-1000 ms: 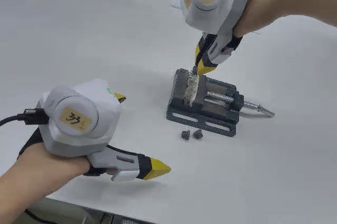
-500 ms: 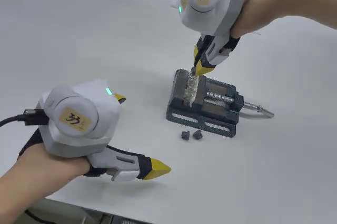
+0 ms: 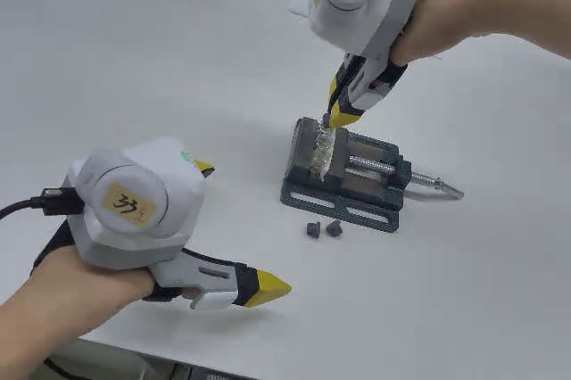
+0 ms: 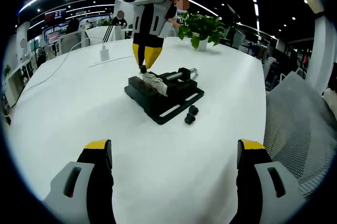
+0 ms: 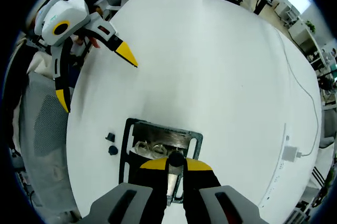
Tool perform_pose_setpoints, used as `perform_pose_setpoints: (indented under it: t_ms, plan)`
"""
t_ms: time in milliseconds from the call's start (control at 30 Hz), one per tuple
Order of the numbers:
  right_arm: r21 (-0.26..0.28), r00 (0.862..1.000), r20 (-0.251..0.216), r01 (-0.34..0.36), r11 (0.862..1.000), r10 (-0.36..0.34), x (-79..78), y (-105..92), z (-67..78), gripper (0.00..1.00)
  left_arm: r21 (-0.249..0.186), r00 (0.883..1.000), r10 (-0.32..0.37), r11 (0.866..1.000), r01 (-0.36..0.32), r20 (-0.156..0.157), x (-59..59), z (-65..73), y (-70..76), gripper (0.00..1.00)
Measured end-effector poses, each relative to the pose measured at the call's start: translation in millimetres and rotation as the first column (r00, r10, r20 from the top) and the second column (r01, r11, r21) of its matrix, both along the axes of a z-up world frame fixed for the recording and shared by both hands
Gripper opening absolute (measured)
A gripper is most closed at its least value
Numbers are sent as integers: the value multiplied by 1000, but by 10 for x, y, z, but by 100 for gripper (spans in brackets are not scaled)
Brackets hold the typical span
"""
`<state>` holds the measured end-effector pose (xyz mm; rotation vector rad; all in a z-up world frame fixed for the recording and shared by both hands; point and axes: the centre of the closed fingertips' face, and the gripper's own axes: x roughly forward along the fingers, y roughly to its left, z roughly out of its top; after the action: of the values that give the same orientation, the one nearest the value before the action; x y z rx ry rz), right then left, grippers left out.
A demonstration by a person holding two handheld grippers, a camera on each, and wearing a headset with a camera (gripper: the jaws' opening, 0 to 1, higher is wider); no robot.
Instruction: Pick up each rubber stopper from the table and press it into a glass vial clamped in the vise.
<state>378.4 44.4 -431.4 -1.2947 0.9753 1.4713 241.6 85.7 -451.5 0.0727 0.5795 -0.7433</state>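
Observation:
A dark vise [image 3: 350,207] holds a row of glass vials [image 3: 321,150] between its jaws. My right gripper [image 3: 334,118] hangs tip-down over the far end of the row, shut on a dark rubber stopper [image 5: 176,159] right above the vials [image 5: 148,149]. Two loose stoppers [image 3: 313,229] [image 3: 334,229] lie on the table just in front of the vise. My left gripper [image 3: 236,227] rests low at the near left, open and holding nothing. In the left gripper view the vise [image 4: 169,109], the vials [image 4: 152,80] and the right gripper [image 4: 143,67] are straight ahead.
The white table [image 3: 134,68] stretches wide around the vise. The vise's screw handle [image 3: 437,185] sticks out to the right. A charger and cable [image 4: 103,54] lie at the far side, with a potted plant [image 4: 200,28] behind.
The right gripper's housing has rocked slightly above the vise, its tip staying over the vials. The left gripper has barely moved.

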Motion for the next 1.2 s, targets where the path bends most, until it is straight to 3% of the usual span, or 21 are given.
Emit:
perform_pose_setpoints:
  t_ms: [200, 333, 833, 1200]
  plan:
    - [28, 998, -7, 64, 998, -64, -2, 6, 6, 5, 2, 1000, -4, 1000, 4, -2, -2, -11, -11, 99]
    - [33, 998, -5, 64, 997, -63, -11, 2, 9, 5, -5, 1000, -3, 1000, 3, -1, 9, 2, -27, 99]
    - [126, 978, -35, 210, 970, -207, -17, 1, 5, 4, -5, 1000, -9, 1000, 9, 0, 12, 5, -57, 99]
    - [94, 983, -25, 182, 979, -181, -18, 7, 1, 5, -4, 1000, -9, 1000, 9, -5, 22, 1, -55, 98]
